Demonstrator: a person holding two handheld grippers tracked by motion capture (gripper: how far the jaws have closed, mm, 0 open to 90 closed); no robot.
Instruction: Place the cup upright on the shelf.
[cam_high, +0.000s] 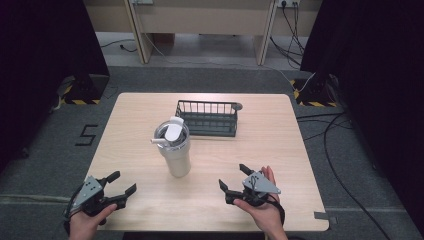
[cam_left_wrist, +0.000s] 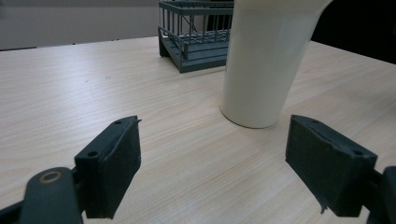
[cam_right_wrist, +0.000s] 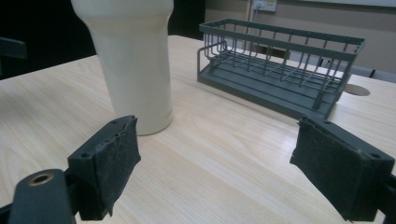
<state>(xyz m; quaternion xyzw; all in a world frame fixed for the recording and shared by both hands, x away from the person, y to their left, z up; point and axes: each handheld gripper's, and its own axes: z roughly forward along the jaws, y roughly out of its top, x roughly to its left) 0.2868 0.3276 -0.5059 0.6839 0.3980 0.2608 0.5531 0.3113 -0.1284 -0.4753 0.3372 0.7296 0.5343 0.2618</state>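
Observation:
A cream tumbler (cam_high: 174, 150) with a white flip lid and a straw stands upright near the middle of the wooden table (cam_high: 270, 150). Behind it sits a dark grey wire basket (cam_high: 207, 118), nothing in it. My left gripper (cam_high: 121, 185) rests open at the front left, apart from the tumbler (cam_left_wrist: 264, 60). At the front right my right gripper (cam_high: 235, 177) is open too, with nothing between its fingers. In the right gripper view the tumbler (cam_right_wrist: 135, 65) rises at the left and the basket (cam_right_wrist: 280, 65) lies beyond.
A small round grommet (cam_high: 238, 106) is set in the table at the basket's right end. Black curtains hang at both sides, and cables (cam_high: 330, 130) run over the grey floor to the right. Desk legs (cam_high: 140, 35) stand at the far end.

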